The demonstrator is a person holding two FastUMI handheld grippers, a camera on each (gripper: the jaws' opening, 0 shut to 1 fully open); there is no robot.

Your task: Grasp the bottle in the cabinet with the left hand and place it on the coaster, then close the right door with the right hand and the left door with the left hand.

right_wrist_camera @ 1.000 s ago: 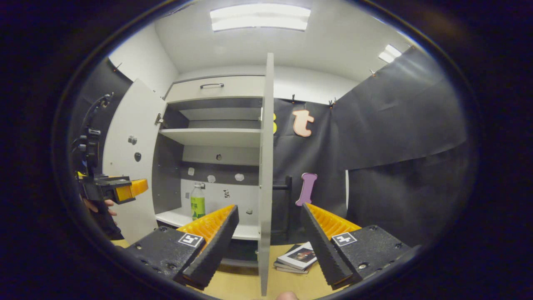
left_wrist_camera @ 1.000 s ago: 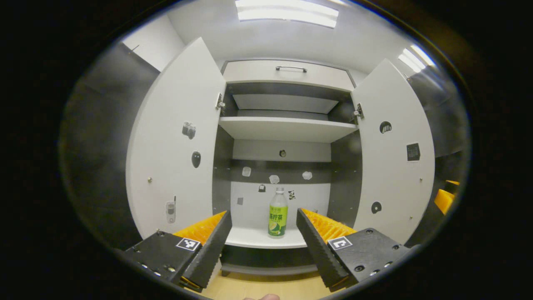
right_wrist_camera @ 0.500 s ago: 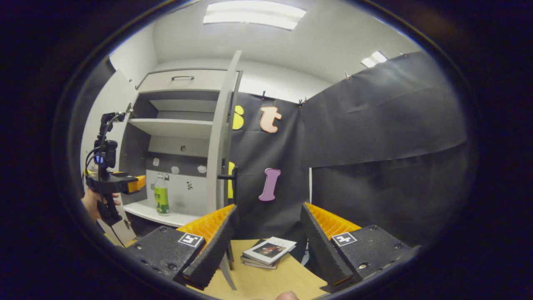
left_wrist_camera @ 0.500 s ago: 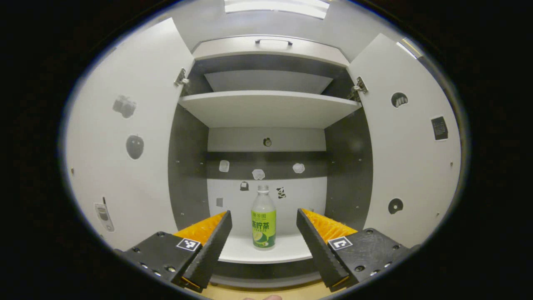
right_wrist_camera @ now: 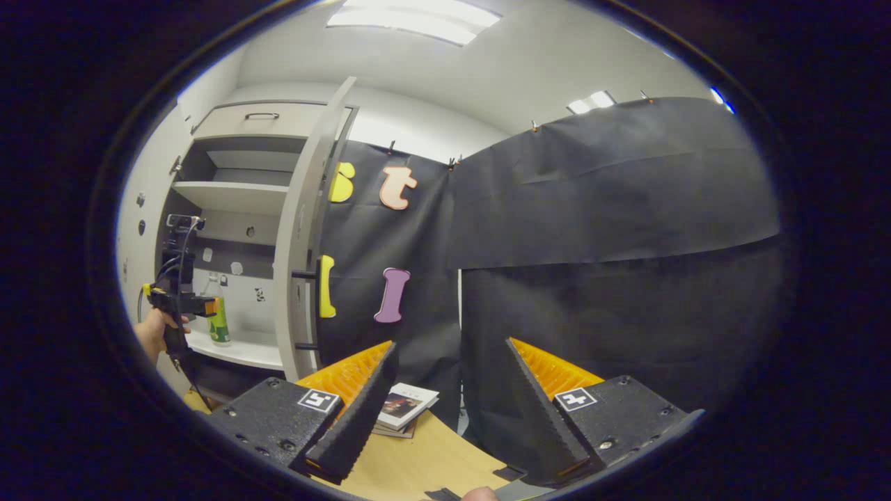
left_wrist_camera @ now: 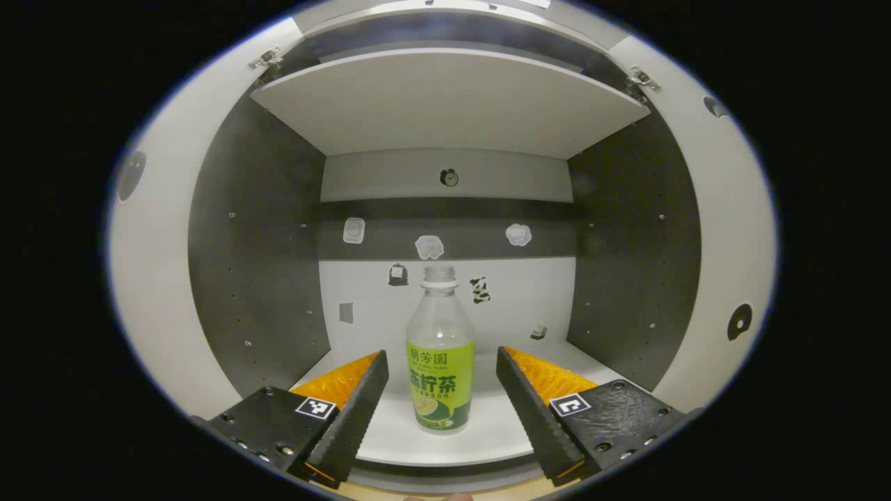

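A clear bottle (left_wrist_camera: 440,327) with a green label stands upright on the cabinet's lower shelf (left_wrist_camera: 445,452). My left gripper (left_wrist_camera: 440,356) is open, and the bottle stands in line with the gap, at or just beyond the fingertips, touching neither. Both doors stand wide open, the left door (left_wrist_camera: 150,278) and the right door (left_wrist_camera: 731,229). In the right gripper view my right gripper (right_wrist_camera: 449,344) is open and holds nothing, out over the wooden table (right_wrist_camera: 418,459). Far to its left are the left gripper (right_wrist_camera: 182,303), a hand (right_wrist_camera: 150,334) and the bottle (right_wrist_camera: 220,323).
An upper shelf (left_wrist_camera: 445,104) roofs the bottle's compartment. The open right door (right_wrist_camera: 303,229) shows edge-on, its handle facing the black cloth wall. A stack of books (right_wrist_camera: 404,407) lies on the table near the door. Dark flat pieces (right_wrist_camera: 509,474) lie at the table's near edge.
My left gripper has moved forward between the doors, close up to the bottle. My right gripper has swung to the right, away from the cabinet, staying open.
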